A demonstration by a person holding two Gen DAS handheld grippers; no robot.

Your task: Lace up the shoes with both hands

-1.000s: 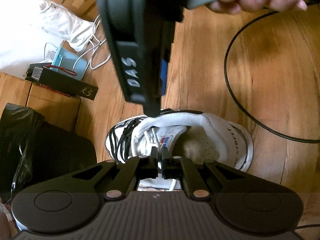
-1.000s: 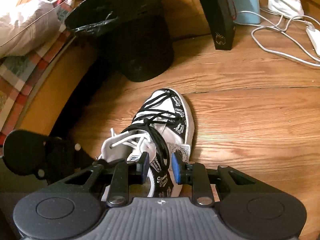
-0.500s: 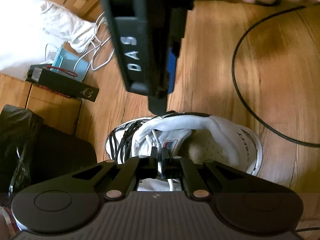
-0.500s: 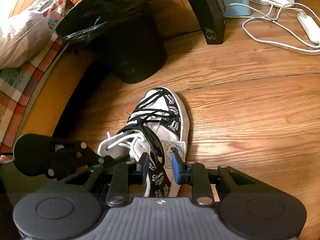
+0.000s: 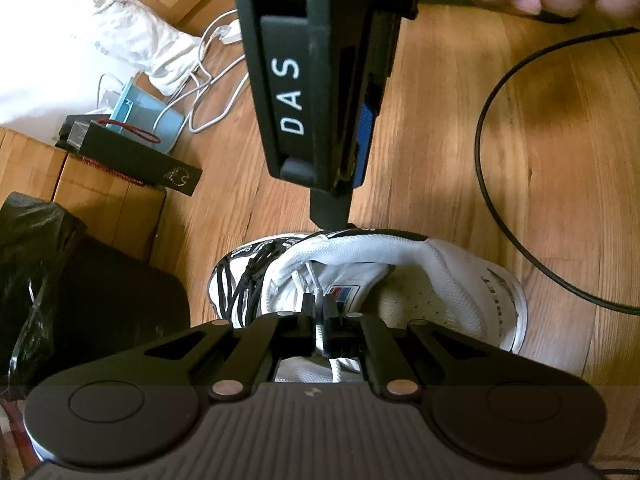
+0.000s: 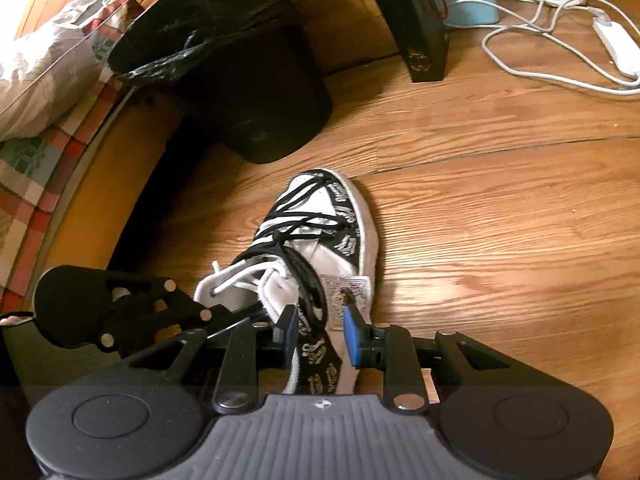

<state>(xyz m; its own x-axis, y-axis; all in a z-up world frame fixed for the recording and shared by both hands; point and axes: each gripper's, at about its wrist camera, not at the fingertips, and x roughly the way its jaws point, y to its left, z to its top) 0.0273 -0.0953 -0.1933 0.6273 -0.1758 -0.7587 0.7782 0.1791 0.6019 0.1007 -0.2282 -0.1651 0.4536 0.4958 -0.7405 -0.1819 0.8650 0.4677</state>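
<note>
1. The shoe [image 6: 320, 248] is seen lying on the wooden floor [image 6: 500, 260], its long axis running from 6 toward 12 o'clock in the right wrist view.
2. The left gripper [image 5: 319, 314] is clamped on the white lace [image 5: 338, 368] above the tongue.
3. The right gripper [image 6: 320, 334] is held apart, astride the printed collar at 6 o'clock; no contact can be made out.
4. The lace's free end is hidden.

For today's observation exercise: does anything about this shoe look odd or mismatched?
Yes. The shoe carries two laces: black lace criss-crosses the front, while white lace runs through the eyelets nearer the collar.
</note>
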